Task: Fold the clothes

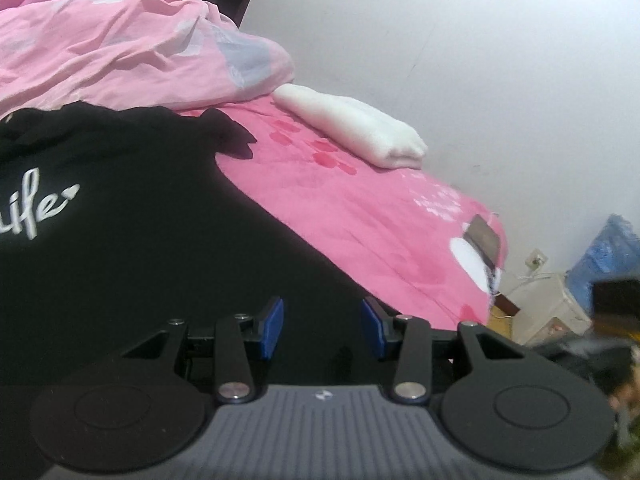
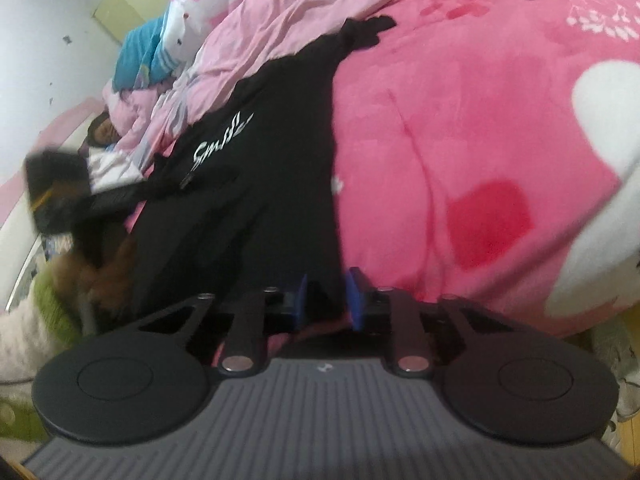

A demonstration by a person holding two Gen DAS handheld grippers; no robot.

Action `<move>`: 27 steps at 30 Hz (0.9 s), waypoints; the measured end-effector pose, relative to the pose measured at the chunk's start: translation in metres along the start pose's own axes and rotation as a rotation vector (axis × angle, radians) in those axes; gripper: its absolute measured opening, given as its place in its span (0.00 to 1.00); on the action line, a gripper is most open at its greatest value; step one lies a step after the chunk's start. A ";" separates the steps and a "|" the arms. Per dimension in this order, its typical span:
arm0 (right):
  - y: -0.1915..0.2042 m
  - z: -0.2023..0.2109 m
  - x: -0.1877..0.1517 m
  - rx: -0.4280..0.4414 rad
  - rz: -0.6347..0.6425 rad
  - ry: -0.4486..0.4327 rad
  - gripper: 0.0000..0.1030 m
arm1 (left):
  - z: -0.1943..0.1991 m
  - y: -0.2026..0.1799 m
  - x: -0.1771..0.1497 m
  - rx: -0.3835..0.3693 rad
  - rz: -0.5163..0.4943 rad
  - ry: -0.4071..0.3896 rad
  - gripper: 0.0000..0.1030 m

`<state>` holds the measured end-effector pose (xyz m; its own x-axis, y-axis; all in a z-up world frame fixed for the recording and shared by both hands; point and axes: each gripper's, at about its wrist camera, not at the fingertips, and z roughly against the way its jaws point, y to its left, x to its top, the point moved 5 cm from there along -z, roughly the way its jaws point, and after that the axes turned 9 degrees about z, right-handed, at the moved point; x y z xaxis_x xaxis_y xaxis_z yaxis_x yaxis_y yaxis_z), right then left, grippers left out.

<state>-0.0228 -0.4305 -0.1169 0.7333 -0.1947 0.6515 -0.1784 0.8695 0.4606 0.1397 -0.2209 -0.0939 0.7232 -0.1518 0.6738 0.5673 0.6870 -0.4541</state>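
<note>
A black cotton T-shirt with white script lettering (image 1: 120,208) lies spread across the pink plush bed cover (image 1: 360,208), its sleeve (image 1: 234,136) reaching toward the folded white towel (image 1: 352,132). Nearer the crumpled pale pink duvet (image 1: 120,40) it looks partly doubled over, though blur makes that uncertain; most of it is unfolded. The left hand-held gripper (image 1: 322,328) stands wide open and empty over the shirt's hem. The right hand-held gripper (image 2: 326,300) is narrowly parted around the hem's edge; whether it pinches cloth, I cannot tell.

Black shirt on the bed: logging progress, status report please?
Left gripper open, right gripper open. Black shirt spread on pink bedspread, unfolded. Nothing in the way.
</note>
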 end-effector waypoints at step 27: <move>-0.005 0.041 0.000 -0.077 -0.086 -0.151 0.05 | 0.002 -0.011 0.004 0.030 -0.055 -0.053 0.45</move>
<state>-0.0484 -0.4531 -0.0946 0.6358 -0.3306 0.6974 -0.0646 0.8777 0.4749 0.1357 -0.2271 -0.0847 0.6689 -0.1526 0.7275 0.5928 0.7000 -0.3982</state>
